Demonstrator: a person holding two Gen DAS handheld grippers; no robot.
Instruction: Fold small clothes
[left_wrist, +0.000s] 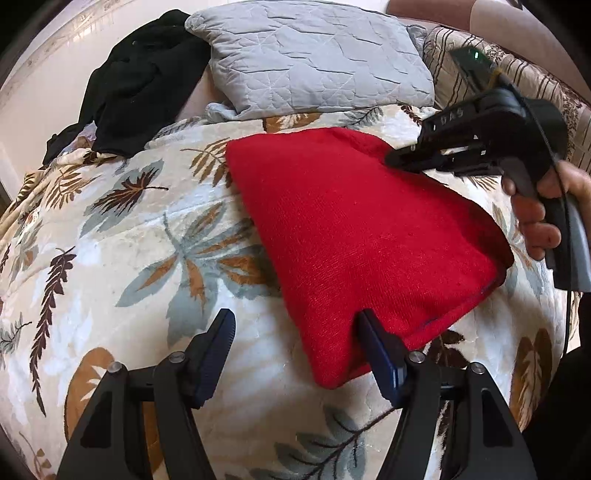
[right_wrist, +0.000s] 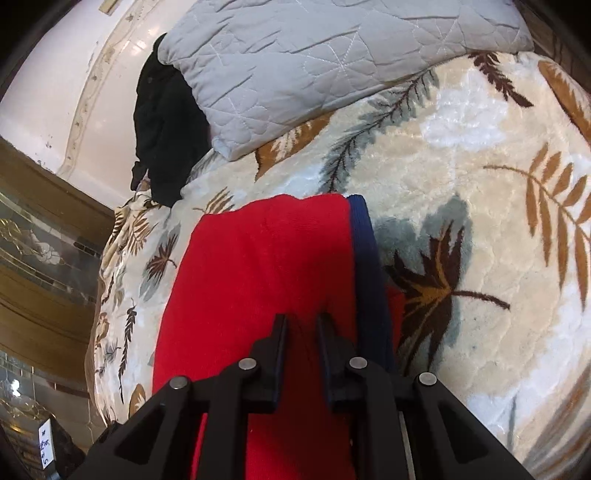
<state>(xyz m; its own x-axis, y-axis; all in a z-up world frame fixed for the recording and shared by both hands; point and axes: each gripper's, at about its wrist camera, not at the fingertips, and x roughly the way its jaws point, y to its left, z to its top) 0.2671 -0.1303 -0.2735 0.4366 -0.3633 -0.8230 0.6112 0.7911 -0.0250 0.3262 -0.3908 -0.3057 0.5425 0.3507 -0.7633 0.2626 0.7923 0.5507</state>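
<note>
Both grippers work over a red knit garment (left_wrist: 354, 236) lying on a leaf-print blanket (left_wrist: 129, 258): the left gripper (left_wrist: 295, 332) gapes wide at its near corner, gripping nothing, while the right gripper (right_wrist: 301, 326), jaws narrow, pinches a ridge of red cloth; gray pillow (left_wrist: 314, 59) and black clothing (left_wrist: 140, 81) lie beyond
</note>
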